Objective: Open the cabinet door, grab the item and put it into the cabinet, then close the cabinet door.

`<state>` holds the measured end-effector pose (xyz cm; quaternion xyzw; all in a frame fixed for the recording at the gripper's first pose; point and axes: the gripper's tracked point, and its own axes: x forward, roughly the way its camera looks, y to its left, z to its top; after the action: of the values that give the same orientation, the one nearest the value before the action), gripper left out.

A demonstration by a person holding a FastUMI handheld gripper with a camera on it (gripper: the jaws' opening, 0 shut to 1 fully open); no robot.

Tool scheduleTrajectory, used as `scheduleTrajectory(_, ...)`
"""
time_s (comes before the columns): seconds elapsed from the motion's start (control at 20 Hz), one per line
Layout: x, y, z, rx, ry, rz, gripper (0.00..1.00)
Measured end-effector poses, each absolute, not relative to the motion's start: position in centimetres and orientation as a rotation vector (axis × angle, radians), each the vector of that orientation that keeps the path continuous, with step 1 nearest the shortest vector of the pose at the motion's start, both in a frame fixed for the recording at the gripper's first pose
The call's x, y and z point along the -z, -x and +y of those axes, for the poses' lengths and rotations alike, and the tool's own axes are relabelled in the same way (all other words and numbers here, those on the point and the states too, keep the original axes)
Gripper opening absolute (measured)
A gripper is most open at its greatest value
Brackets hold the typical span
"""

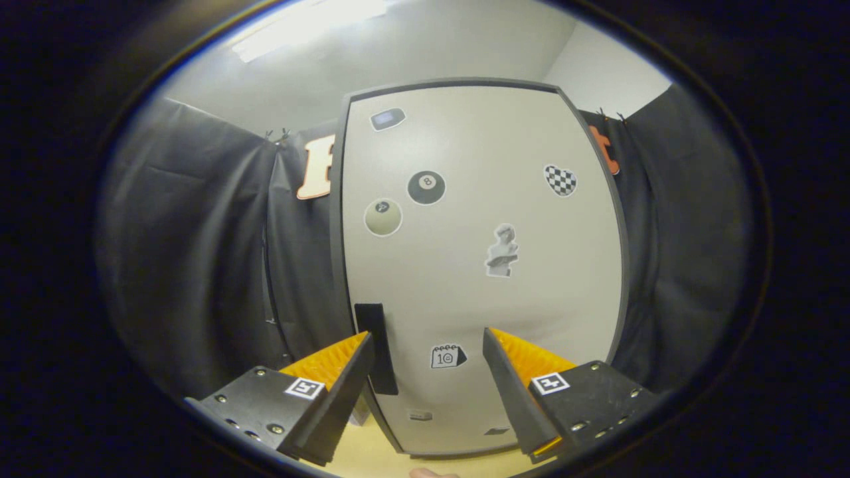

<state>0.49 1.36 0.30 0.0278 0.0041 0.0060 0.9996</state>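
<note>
Spread wide and holding nothing, the gripper (428,372) fills the near foreground, its two fingers framing the lower part of the cabinet door (485,265), which is shut. That door is the biggest thing ahead: a pale upright panel in a dark frame, standing on a light wooden table (372,458) and dotted with stickers. Behind it hangs the booth's black cloth wall (192,252).

Along the door's left edge, low down, runs a dark vertical handle (376,348), just ahead of the left finger's tip and slightly inside it. This looks like the opening step, barely begun: nothing is gripped yet. To do it well, the fingers likely need to shift a little left so the handle sits squarely between them, then move forward and close on it firmly before any pull. With the handle on the left edge, the hinge is probably on the right, so the pull should follow an arc rather than a straight line, or the grip may slip off.

I cannot make out the item to be stored; a small pale sliver (433,473) at the table's near edge is too cropped to identify.
</note>
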Motion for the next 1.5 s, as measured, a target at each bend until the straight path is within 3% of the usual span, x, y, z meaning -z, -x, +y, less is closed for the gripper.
scheduleTrajectory(1.25, 3.0, -7.2, 5.8, -0.025, -0.038, 0.058, 0.96)
scheduleTrajectory(1.3, 3.3, -7.4, 5.8, -0.027, -0.042, 0.070, 0.92)
scheduleTrajectory(1.35, 3.9, -7.6, 6.0, -0.029, -0.044, 0.085, 0.79)
scheduleTrajectory(1.4, 3.9, -7.2, 6.6, -0.049, -0.047, 0.094, 0.79)
scheduleTrajectory(1.5, 4.3, -8.1, 7.6, -0.061, -0.047, 0.089, 0.57)
